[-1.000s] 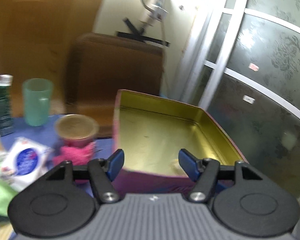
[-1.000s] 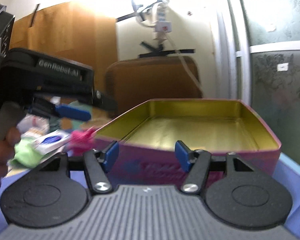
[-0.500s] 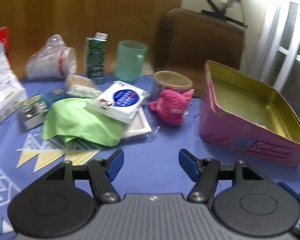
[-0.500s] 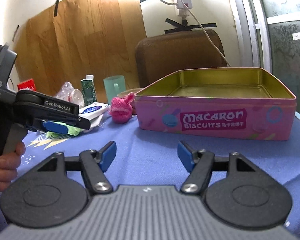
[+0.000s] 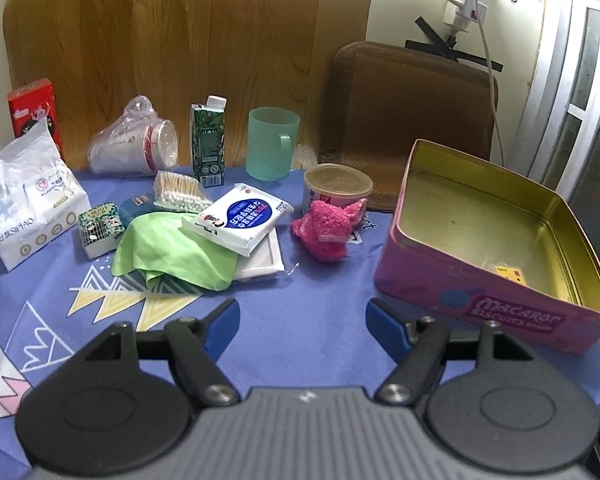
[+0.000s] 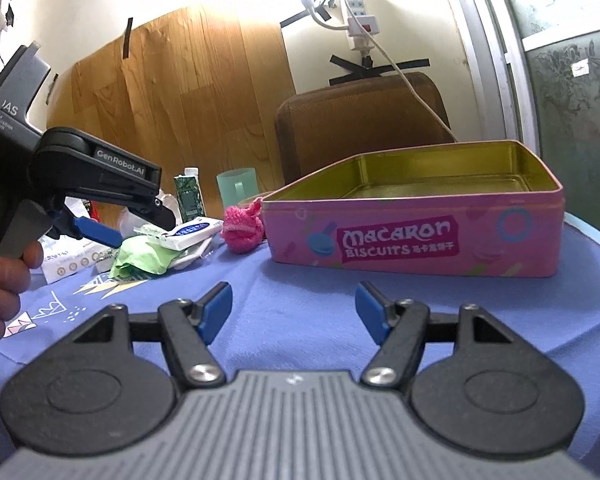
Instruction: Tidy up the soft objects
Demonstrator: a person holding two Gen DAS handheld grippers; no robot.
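Blue tablecloth (image 5: 300,320): pink tin (image 5: 480,304), pink knit toy (image 5: 328,232), green cloth (image 5: 168,248)

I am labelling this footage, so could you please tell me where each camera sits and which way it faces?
Left wrist: on the left gripper, above the table, looking down at the green cloth, pink toy and tin; only its open blue fingers show.
Right wrist: on the right gripper, low by the tablecloth, facing the tin's side; the person's left hand and gripper show.
Shared: tin, toy, cloth.

Knitted toy (image 5: 327,229) left of tin (image 5: 496,264); tissue pack (image 5: 242,216) on cloth (image 5: 168,250)
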